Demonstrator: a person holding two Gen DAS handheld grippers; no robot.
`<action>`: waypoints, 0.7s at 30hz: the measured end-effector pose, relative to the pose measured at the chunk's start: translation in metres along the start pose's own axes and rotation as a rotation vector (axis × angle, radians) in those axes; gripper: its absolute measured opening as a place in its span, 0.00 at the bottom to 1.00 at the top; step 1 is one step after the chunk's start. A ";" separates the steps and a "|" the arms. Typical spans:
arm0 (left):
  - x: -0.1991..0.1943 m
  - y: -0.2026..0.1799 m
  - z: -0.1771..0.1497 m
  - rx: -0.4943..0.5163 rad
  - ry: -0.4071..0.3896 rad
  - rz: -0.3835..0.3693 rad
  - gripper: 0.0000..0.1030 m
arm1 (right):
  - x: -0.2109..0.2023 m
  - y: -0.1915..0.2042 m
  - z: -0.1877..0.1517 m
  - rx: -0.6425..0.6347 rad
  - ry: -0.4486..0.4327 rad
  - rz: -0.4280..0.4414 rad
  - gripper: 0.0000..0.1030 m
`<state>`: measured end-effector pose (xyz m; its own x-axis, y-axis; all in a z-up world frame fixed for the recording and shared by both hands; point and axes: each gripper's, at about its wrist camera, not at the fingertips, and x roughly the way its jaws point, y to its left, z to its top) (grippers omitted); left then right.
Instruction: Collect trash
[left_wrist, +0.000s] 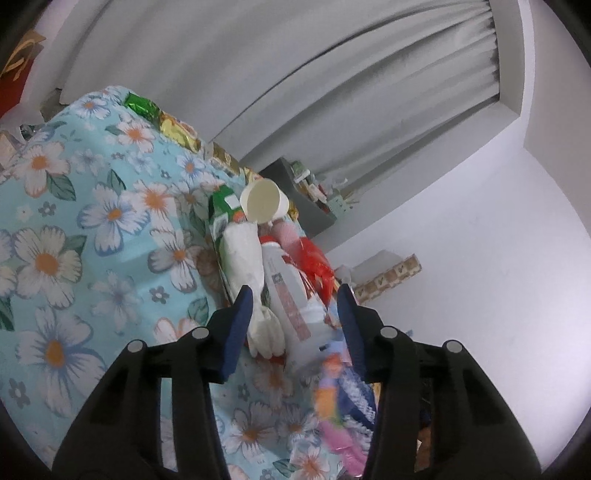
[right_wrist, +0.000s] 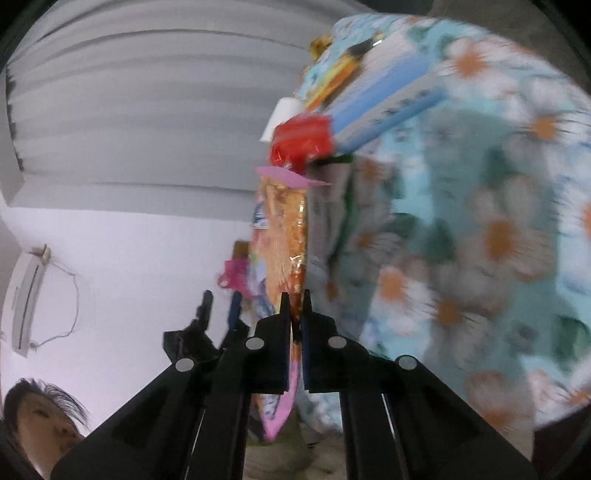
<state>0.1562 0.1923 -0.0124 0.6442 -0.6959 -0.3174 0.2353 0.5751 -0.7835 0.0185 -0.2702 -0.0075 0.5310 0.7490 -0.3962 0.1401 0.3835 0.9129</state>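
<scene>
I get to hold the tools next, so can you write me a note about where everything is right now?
Right tool: shut on the orange snack bag, pinching its edge at the side of the flowered cloth.
Left tool: half open around the white bottle and white glove, not squeezing yet.
Still on the cloth: paper cup, red wrapper, green packet.
Done: one bag gripped. Left: nearly all the trash. No bin is visible.

Grey curtain (left_wrist: 369, 92), white wall (left_wrist: 480, 258)
</scene>
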 end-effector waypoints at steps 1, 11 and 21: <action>0.001 -0.001 -0.001 0.005 0.004 0.002 0.41 | -0.010 -0.006 -0.003 0.003 -0.016 -0.009 0.05; 0.022 0.000 -0.001 -0.021 0.044 0.122 0.41 | -0.017 -0.065 0.005 0.109 -0.080 -0.079 0.05; 0.050 0.018 0.041 -0.073 -0.010 0.260 0.41 | 0.013 -0.060 0.013 0.107 -0.056 -0.015 0.10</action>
<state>0.2219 0.1853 -0.0204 0.6836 -0.5242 -0.5078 0.0081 0.7012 -0.7129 0.0280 -0.2906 -0.0658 0.5735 0.7113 -0.4064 0.2354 0.3321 0.9134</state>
